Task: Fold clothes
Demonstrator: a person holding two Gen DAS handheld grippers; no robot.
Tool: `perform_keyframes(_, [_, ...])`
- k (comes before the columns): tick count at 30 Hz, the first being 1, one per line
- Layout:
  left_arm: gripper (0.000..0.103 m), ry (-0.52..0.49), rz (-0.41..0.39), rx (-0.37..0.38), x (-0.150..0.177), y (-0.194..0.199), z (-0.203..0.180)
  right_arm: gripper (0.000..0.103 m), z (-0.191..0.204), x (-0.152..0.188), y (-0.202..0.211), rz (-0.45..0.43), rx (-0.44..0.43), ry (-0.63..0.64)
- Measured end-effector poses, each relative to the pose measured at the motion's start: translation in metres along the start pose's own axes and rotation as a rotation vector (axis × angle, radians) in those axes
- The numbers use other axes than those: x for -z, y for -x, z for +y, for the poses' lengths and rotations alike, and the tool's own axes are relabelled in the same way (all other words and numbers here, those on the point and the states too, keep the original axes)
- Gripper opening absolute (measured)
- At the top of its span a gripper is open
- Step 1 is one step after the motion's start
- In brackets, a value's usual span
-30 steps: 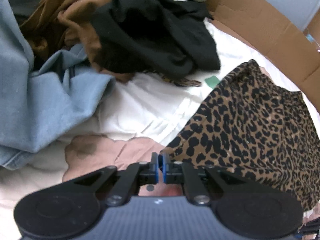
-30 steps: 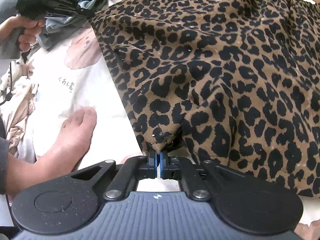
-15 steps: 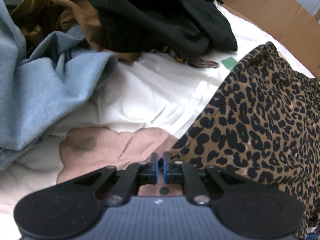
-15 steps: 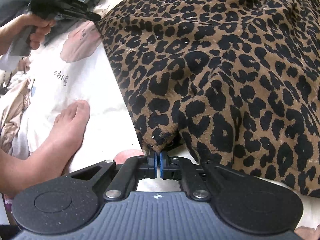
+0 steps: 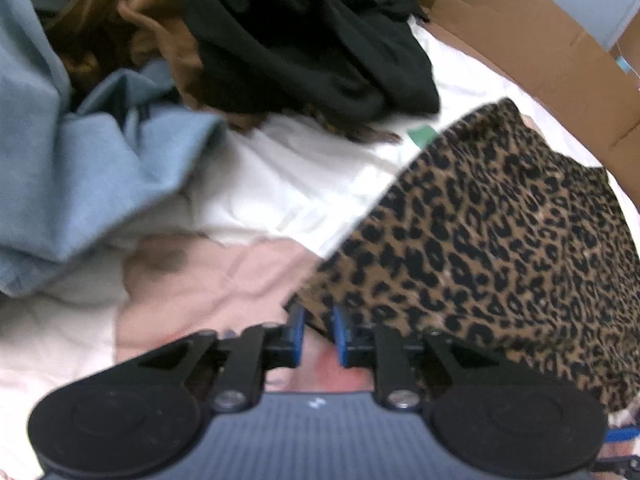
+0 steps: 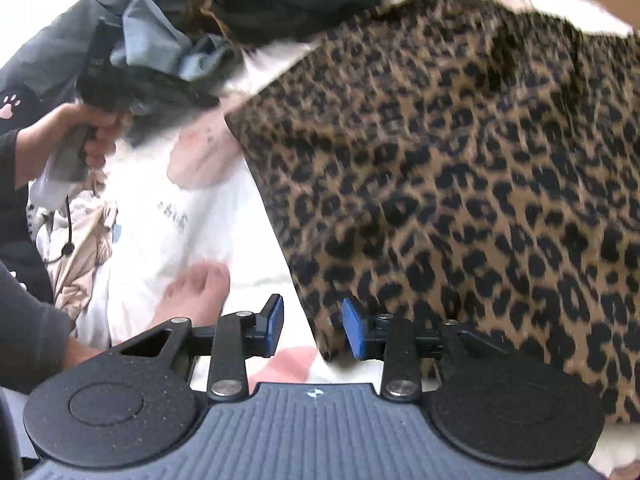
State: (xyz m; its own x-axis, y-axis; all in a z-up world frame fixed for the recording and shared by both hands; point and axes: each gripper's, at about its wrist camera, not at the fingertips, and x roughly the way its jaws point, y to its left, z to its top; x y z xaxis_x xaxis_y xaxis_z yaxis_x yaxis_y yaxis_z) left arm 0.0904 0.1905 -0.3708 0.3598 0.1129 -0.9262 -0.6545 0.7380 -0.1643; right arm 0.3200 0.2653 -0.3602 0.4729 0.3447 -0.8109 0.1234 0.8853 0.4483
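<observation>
A leopard-print garment (image 5: 500,240) lies spread flat on the white bedding (image 5: 280,184). My left gripper (image 5: 319,334) sits at its near left corner with the jaws opening. The tip of that corner lies in the gap and the pads are off it. In the right wrist view the same garment (image 6: 460,184) fills the right half. My right gripper (image 6: 314,328) is at another corner, jaws opening. The cloth edge rests beside the right pad (image 6: 354,334) and is not pinched. The left gripper (image 6: 104,92) also shows there, held in a hand (image 6: 92,128).
A heap of clothes lies beyond the garment: a light blue piece (image 5: 80,168), a black one (image 5: 300,40) and a brown one (image 5: 152,12). A cardboard wall (image 5: 540,48) borders the far right. A bare foot (image 6: 192,292) rests on the bedding beside my right gripper.
Both grippers were shut on corners of the leopard garment; their jaws have now parted and let the cloth go. The right gripper has lifted slightly.
</observation>
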Motion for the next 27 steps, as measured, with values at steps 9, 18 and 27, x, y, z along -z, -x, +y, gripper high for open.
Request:
perform_keyframes(9, [0.025, 0.105, 0.076, 0.103, 0.009, -0.020, -0.005, 0.045, 0.020, -0.006, -0.026, 0.008, 0.080, 0.156])
perform_keyframes(18, [0.032, 0.165, 0.105, 0.160, 0.018, -0.024, -0.006, 0.045, 0.031, -0.003, -0.050, 0.033, 0.146, 0.257])
perform_keyframes(27, [0.028, 0.192, 0.088, 0.171, 0.017, -0.023, -0.006, 0.045, 0.037, 0.002, -0.053, 0.027, 0.191, 0.302])
